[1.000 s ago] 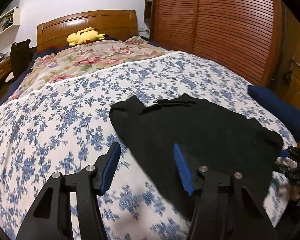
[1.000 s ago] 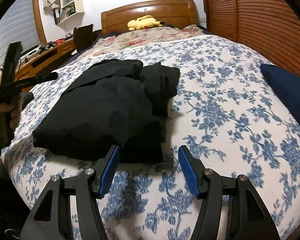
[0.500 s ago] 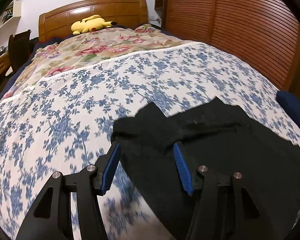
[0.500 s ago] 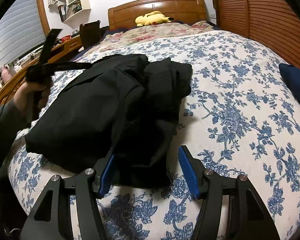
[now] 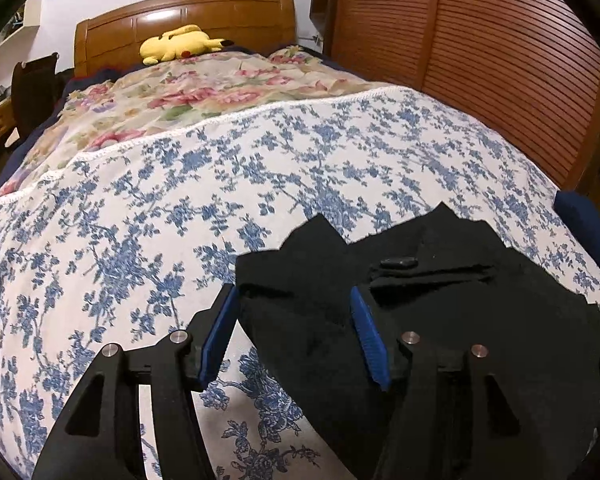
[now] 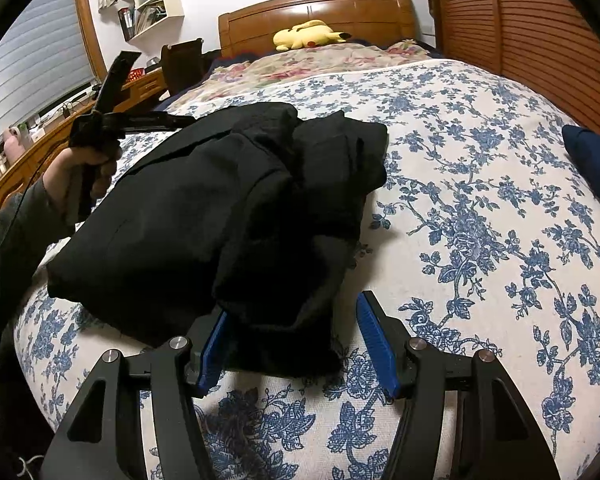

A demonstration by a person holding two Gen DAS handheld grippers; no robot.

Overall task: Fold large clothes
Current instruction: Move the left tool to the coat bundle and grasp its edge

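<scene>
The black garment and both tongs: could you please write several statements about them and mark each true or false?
1. The black garment lies on a blue-flowered bedspread. True.
2. The right tongs are clamped shut on the cloth. False: the jaws stand apart, with the garment's near edge between them.
3. The left tongs are shut. False: the jaws are opening, with black cloth between them.
4. A yellow plush toy lies by the headboard. True.
5. The garment is spread flat in one layer. False: it lies bunched in overlapping folds.
</scene>
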